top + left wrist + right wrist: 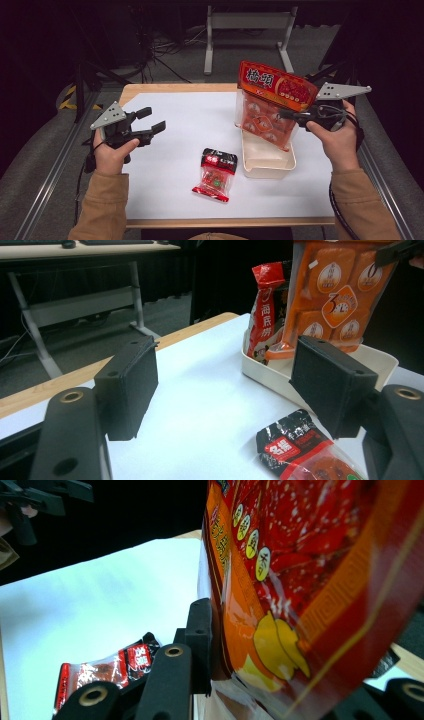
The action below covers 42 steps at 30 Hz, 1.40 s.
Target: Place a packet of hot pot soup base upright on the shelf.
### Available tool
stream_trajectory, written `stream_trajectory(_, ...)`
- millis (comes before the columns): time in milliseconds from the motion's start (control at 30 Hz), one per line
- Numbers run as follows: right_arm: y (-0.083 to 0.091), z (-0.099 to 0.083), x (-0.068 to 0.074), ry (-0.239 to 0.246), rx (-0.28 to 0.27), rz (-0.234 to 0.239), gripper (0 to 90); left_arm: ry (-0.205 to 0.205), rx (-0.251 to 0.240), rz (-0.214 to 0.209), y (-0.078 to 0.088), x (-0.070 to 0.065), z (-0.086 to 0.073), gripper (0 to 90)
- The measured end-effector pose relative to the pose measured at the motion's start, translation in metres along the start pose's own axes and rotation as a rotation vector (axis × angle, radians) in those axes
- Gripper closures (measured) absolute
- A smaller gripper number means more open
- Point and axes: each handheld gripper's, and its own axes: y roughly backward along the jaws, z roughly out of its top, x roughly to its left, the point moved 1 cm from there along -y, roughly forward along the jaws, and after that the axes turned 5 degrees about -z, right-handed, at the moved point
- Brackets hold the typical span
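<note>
While the orange pouch [272, 105] is gripped near its top edge by the right gripper [295, 116], its lower end hangs in the cream tray [267, 165]. Because another packet [266, 315] is already propped there, it could be knocked over. The left gripper [150, 120], well left of the tray, is held agape and empty.

A small red and black snack bag [215, 174] lies flat on the white table [175, 150], between the two grippers and a bit nearer the person.
</note>
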Motion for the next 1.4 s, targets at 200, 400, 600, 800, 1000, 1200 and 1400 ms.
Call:
stream_trajectory(200,-0.005,-0.009,-0.002,-0.001,0.034,-0.023,71.0,-0.005,0.007,-0.002,-0.001,0.000,-0.001,27.5)
stream_trajectory(400,-0.006,-0.013,-0.003,-0.012,0.042,-0.034,70.9,-0.003,0.008,-0.006,-0.002,0.000,-0.001,27.4)
stream_trajectory(600,-0.009,-0.018,-0.003,-0.020,0.065,-0.055,70.9,-0.003,0.015,-0.009,-0.002,0.000,-0.002,27.1)
stream_trajectory(800,-0.015,-0.024,-0.003,-0.027,0.091,-0.055,70.8,-0.005,0.020,-0.007,-0.003,0.000,-0.003,26.7)
stream_trajectory(1000,-0.017,-0.031,-0.003,-0.031,0.095,-0.056,70.8,0.001,0.025,-0.012,-0.005,-0.001,-0.003,26.4)
stream_trajectory(1200,-0.019,-0.037,-0.002,-0.034,0.111,-0.080,70.7,-0.008,0.030,-0.010,-0.006,-0.001,-0.004,26.3)
stream_trajectory(1400,-0.020,-0.038,0.002,-0.012,0.126,-0.111,70.7,-0.010,0.032,-0.014,-0.007,-0.002,-0.004,26.2)
